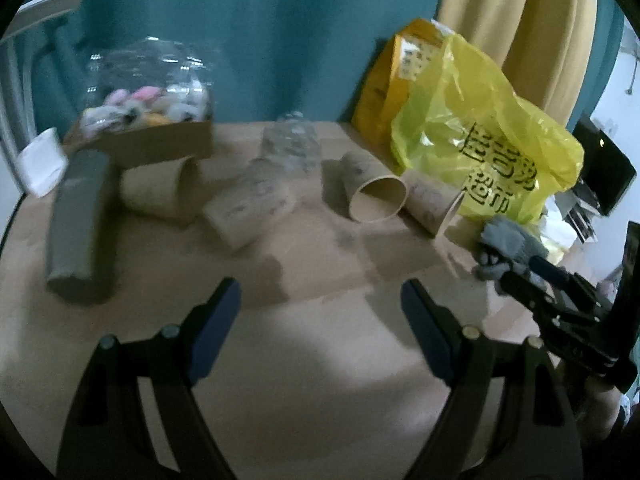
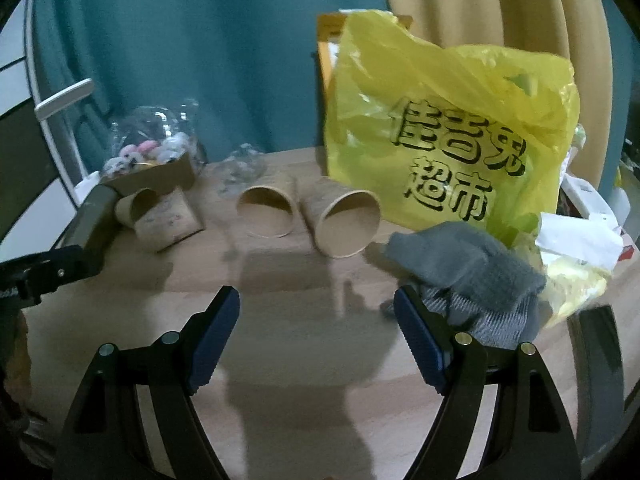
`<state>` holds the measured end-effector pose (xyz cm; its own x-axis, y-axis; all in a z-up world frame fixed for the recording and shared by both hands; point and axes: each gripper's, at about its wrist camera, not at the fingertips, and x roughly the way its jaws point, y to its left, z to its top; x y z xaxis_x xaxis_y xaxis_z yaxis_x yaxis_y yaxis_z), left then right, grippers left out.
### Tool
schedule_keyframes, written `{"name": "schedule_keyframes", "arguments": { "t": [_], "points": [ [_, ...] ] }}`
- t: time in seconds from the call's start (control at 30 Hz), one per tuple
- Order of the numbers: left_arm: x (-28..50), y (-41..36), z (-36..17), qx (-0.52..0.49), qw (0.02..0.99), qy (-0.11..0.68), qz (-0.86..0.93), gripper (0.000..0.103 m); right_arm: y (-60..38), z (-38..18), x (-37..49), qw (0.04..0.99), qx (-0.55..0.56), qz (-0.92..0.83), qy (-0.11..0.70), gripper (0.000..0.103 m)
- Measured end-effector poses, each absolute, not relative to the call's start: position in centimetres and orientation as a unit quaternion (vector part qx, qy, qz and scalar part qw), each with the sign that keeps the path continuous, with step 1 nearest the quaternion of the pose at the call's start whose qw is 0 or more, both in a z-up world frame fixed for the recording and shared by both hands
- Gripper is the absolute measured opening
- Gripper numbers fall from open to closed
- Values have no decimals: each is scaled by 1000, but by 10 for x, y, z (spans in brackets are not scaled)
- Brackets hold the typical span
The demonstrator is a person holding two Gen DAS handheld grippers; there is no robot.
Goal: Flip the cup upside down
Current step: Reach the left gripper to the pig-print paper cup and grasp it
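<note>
A teal curtain hung behind a light wooden table, with a beige curtain to its right. On the table lay four paper cups, all on their sides. In the right wrist view, two of them lay side by side near the middle with their mouths toward the camera: the middle cup and the right cup, just beside each other. Further left, two more cups lay touching, one partly over the other, in front of a cardboard box that held small pastel toys under a clear plastic dome. A crumpled clear plastic piece sat behind the middle cup. A dark grey tube lay at the left edge of the table, next to the left pair of cups.

A yellow plastic bag with black printed characters stood at the right, leaning over the table behind the right cup. A grey knitted glove lay in front of the bag, just beside the right cup and close to the right gripper's right finger.

The left gripper hovered over bare table with its blue-padded fingers spread apart, holding nothing. The right gripper was likewise spread wide and empty, with the middle and right cups ahead of it and apart from its fingers.
</note>
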<state>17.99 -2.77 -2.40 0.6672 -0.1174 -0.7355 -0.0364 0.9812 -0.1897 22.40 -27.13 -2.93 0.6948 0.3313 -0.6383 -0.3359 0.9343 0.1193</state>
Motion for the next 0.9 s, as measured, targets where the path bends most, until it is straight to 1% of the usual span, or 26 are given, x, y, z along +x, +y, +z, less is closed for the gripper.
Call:
{"name": "schedule_keyframes", "arguments": {
  "t": [0.23, 0.6, 0.77, 0.9],
  "points": [
    [266, -53, -22, -102, 892, 436, -61, 84, -284, -19, 272, 924, -24, 178, 338, 82],
    [368, -86, -27, -48, 874, 478, -74, 84, -300, -12, 348, 928, -6, 171, 332, 82],
    [410, -95, -52, -16, 840, 537, -68, 84, -302, -15, 364, 927, 14, 176, 330, 82],
    [422, -91, -80, -29, 801, 594, -67, 84, -306, -21, 367, 926, 28, 174, 333, 82]
  ]
}}
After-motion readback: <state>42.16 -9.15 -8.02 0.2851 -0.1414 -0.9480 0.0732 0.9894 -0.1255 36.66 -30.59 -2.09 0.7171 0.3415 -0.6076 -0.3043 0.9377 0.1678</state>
